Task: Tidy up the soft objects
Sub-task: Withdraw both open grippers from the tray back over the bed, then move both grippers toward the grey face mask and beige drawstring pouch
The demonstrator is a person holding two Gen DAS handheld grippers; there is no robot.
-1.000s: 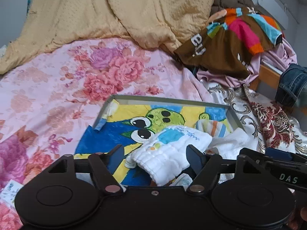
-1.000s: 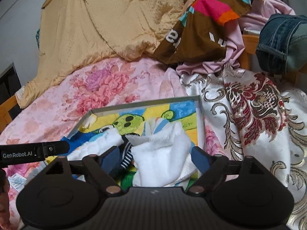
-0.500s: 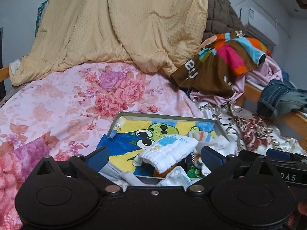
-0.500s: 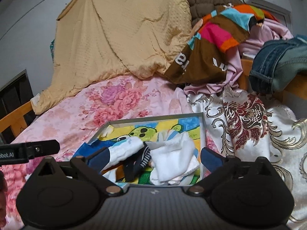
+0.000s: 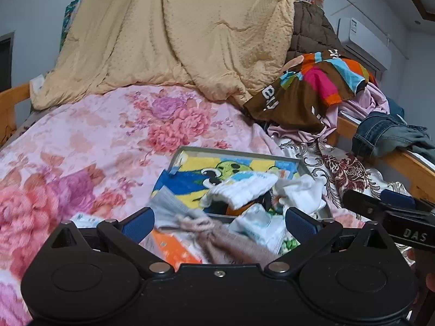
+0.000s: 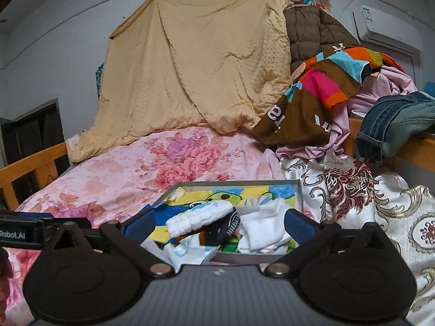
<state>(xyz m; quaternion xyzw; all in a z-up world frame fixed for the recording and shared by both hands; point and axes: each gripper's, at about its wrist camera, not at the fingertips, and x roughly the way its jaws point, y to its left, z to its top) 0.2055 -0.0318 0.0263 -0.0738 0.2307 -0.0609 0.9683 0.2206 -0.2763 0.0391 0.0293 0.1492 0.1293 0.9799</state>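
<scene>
Currently both claws stand spread wide with nothing pressed between the pads. Left claw and right claw both look forward and slightly down at the same shallow tray with a cartoon-printed floor, lying on the floral bedspread.

Soft things sit in the near half of the tray: a folded white ribbed sock to the left, long axis running left-low to right-high; a crumpled white cloth to the right; a dark striped piece wedged between them.

Outside the tray, close under the left claw: a grey-brown knitted piece, a pale printed sock or packet overhanging the near rim, and something orange.

Key relation: the loose knitted piece lies straight ahead of the left claw and between its fingers, nearer than anything in the tray. My reading is the left hand is better placed for it; the right claw faces the white cloth instead.

Hard to tell: near items are blurred and cut off by the claw body; whether the knitted piece is one item or two is unclear. Tray's near corner is hidden.
</scene>
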